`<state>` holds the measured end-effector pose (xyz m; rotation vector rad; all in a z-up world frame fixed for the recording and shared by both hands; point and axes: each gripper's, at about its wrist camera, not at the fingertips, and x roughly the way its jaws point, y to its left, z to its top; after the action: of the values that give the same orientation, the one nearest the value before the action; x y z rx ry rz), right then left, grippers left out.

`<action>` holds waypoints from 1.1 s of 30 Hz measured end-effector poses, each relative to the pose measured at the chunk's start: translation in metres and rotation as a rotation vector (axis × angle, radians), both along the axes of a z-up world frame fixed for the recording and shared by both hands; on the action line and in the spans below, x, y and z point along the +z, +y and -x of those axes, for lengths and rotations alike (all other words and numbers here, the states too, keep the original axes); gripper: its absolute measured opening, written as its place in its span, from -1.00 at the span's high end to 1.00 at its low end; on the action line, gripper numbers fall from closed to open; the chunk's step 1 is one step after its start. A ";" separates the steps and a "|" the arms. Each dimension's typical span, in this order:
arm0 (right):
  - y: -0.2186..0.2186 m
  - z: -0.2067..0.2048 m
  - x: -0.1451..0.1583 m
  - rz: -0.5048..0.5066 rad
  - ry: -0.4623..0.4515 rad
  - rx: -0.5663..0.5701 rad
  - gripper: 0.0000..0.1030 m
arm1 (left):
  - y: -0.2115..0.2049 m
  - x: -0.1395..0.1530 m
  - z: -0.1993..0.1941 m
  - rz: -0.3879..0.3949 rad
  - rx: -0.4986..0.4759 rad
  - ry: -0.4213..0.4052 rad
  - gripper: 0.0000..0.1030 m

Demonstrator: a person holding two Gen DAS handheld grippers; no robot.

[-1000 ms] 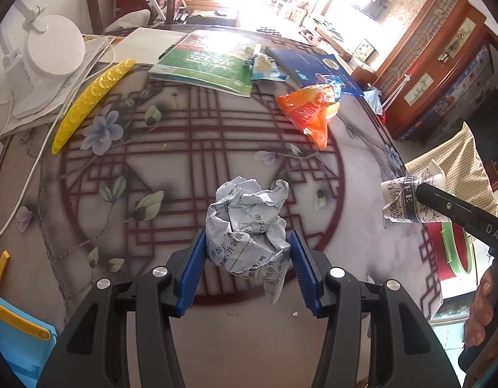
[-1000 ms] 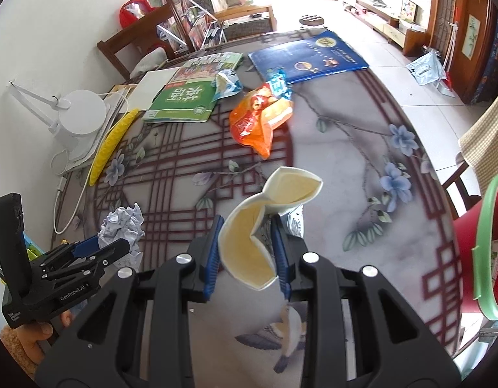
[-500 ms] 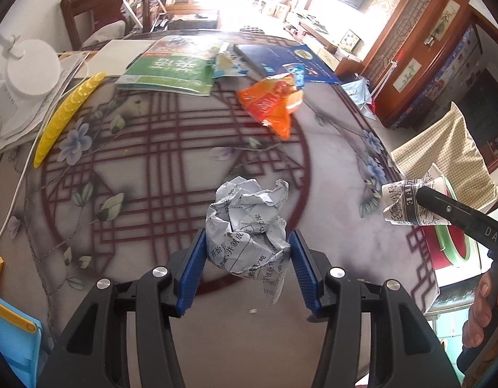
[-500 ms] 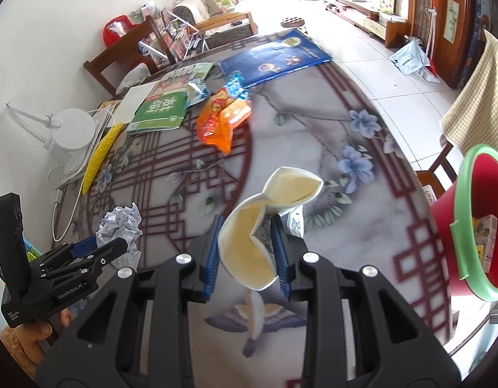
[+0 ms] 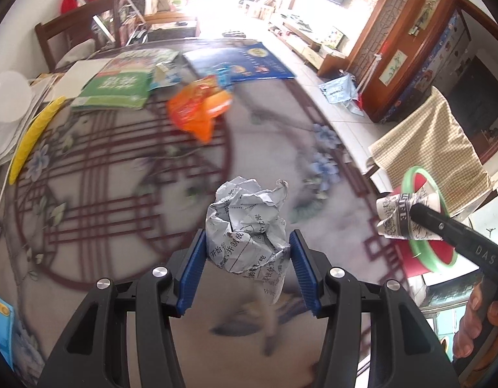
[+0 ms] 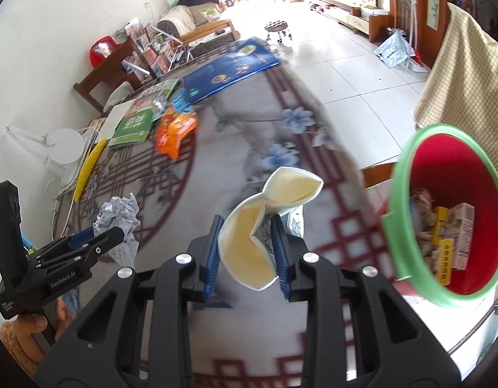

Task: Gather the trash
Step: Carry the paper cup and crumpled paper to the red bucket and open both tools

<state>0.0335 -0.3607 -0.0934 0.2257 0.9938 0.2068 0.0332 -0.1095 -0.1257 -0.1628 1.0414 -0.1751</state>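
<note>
My left gripper (image 5: 247,252) is shut on a crumpled paper ball (image 5: 247,223) and holds it above the patterned table (image 5: 119,168). My right gripper (image 6: 247,245) is shut on a squashed paper cup (image 6: 265,226), held above the table's right side, close to a red bin with a green rim (image 6: 442,213) that holds cartons. From the left wrist view the cup (image 5: 397,215) sits in front of the bin (image 5: 423,226). From the right wrist view the paper ball (image 6: 119,216) and left gripper (image 6: 97,242) are at the left. An orange snack bag (image 5: 198,110) lies on the table.
A green book (image 5: 119,87), a blue book (image 5: 239,64), a small blue wrapper (image 5: 164,76), a yellow strip (image 5: 32,132) and a white lamp base (image 6: 66,145) lie at the table's far side. A chair with checked cloth (image 5: 433,142) stands behind the bin.
Both grippers have moved right toward the table's edge with their loads. The red bin has come much closer in the right wrist view and its inside now shows.
</note>
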 end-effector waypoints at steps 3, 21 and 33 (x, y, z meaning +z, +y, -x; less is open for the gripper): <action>-0.031 0.005 0.004 -0.003 -0.013 -0.027 0.43 | -0.033 0.007 -0.001 0.002 -0.031 -0.018 0.05; -0.204 0.054 0.021 0.002 -0.061 -0.302 0.43 | -0.221 0.048 -0.019 0.057 -0.317 -0.107 0.04; -0.242 0.053 0.023 0.013 -0.065 -0.380 0.42 | -0.285 0.053 -0.036 0.131 -0.428 -0.113 0.02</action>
<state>-0.0199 -0.6030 -0.0701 0.3883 0.8693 -0.1384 0.0690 -0.3945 -0.0726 -0.0451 0.9418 -0.6339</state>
